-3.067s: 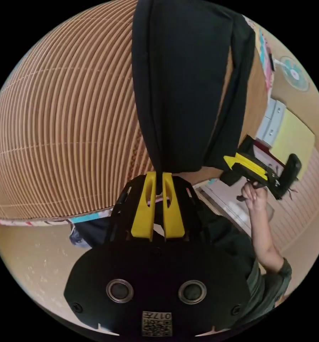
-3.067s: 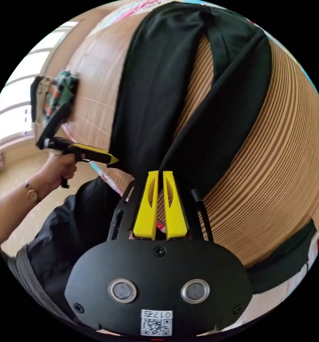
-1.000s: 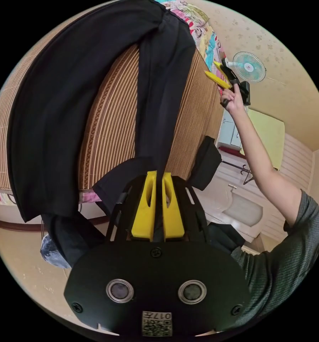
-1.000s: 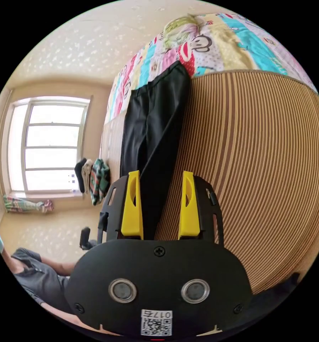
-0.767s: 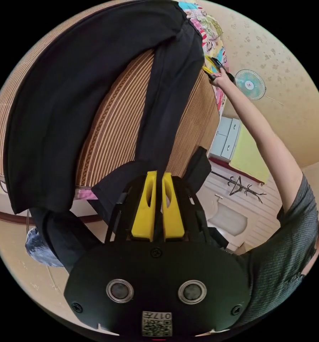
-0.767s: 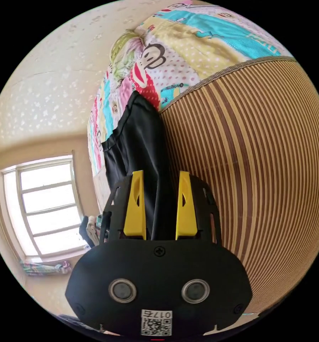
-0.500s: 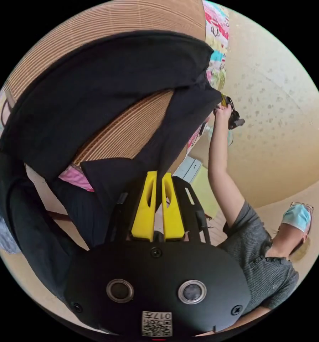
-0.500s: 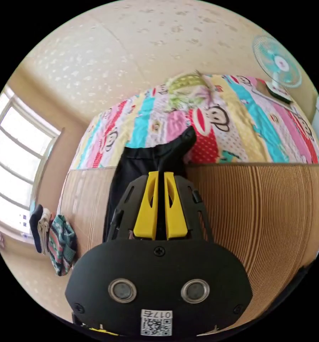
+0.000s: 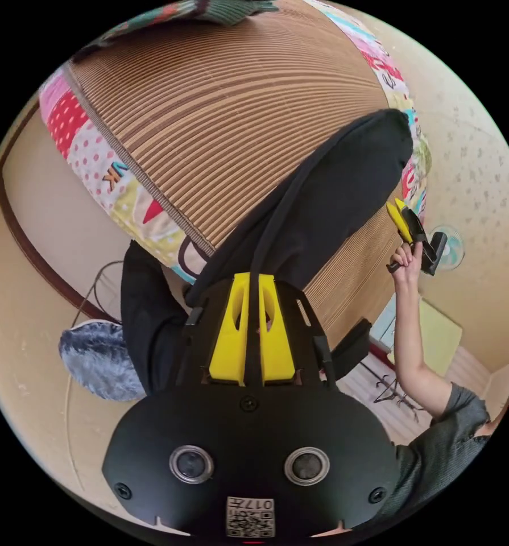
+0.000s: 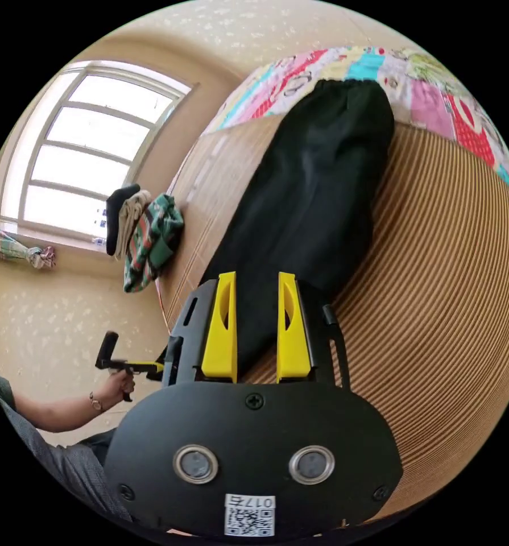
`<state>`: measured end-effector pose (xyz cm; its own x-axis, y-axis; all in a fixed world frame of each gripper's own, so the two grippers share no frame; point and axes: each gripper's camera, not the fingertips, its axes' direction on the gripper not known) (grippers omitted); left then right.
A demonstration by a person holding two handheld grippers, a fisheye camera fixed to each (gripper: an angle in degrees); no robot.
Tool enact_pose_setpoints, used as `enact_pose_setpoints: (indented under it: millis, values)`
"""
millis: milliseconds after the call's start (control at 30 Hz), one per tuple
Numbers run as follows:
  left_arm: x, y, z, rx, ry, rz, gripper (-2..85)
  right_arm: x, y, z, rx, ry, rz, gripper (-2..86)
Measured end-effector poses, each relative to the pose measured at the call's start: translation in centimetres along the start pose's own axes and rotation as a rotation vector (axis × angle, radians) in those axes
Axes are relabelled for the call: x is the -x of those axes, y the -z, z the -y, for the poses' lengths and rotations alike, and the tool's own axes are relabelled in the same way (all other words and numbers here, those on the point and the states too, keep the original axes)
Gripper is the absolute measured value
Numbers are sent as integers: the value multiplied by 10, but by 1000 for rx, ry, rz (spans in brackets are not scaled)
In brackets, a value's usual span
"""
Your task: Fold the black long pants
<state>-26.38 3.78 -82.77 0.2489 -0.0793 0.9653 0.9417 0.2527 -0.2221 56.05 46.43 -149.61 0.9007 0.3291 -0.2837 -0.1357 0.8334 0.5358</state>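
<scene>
The black long pants (image 9: 328,193) lie lengthwise on the bamboo mat (image 9: 220,114), one leg laid over the other. My left gripper (image 9: 252,277) is shut on the near end of the fabric at the mat's edge. A hand holds my right gripper (image 9: 399,213) beside the far waist end. In the right gripper view the pants (image 10: 311,187) stretch away to the elastic waist. My right gripper (image 10: 256,276) is open, jaws apart just above the near edge of the cloth. The left gripper (image 10: 132,367) sits in a hand low on the left, its tip hidden.
A colourful cartoon quilt (image 10: 436,79) covers the bed under the mat (image 10: 436,273). Folded clothes (image 10: 152,233) are stacked on the mat near the window (image 10: 89,153). A grey fluffy thing (image 9: 100,358) lies on the floor. A fan (image 9: 450,247) stands beyond the person's arm (image 9: 408,330).
My right gripper, shut on the waist half a second ago, has opened and drawn back. The two legs now lie together on the mat. My left gripper keeps its hold.
</scene>
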Motion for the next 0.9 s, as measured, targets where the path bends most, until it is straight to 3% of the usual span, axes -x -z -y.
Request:
enact_pose_setpoints:
  millis: [100, 300, 433, 600, 800, 900]
  values:
    - [-12, -9, 1, 75, -114, 134, 21, -22, -40, -87, 143, -135, 145, 104]
    - [-24, 1, 8, 149, -229, 143, 19, 5, -84, -173, 180, -279, 346, 101]
    - [-20, 4, 18, 236, -261, 130, 19, 36, -141, -175, 380, -264, 203, 86]
    - [-8, 17, 31, 308, -312, 85, 18, 43, -134, -167, 338, -357, 123, 90]
    - [7, 21, 54, 406, -356, 94, 18, 50, -111, -175, 96, -446, 148, 92]
    - [10, 25, 64, 452, -383, 84, 17, 48, -129, -173, 99, -477, 129, 88]
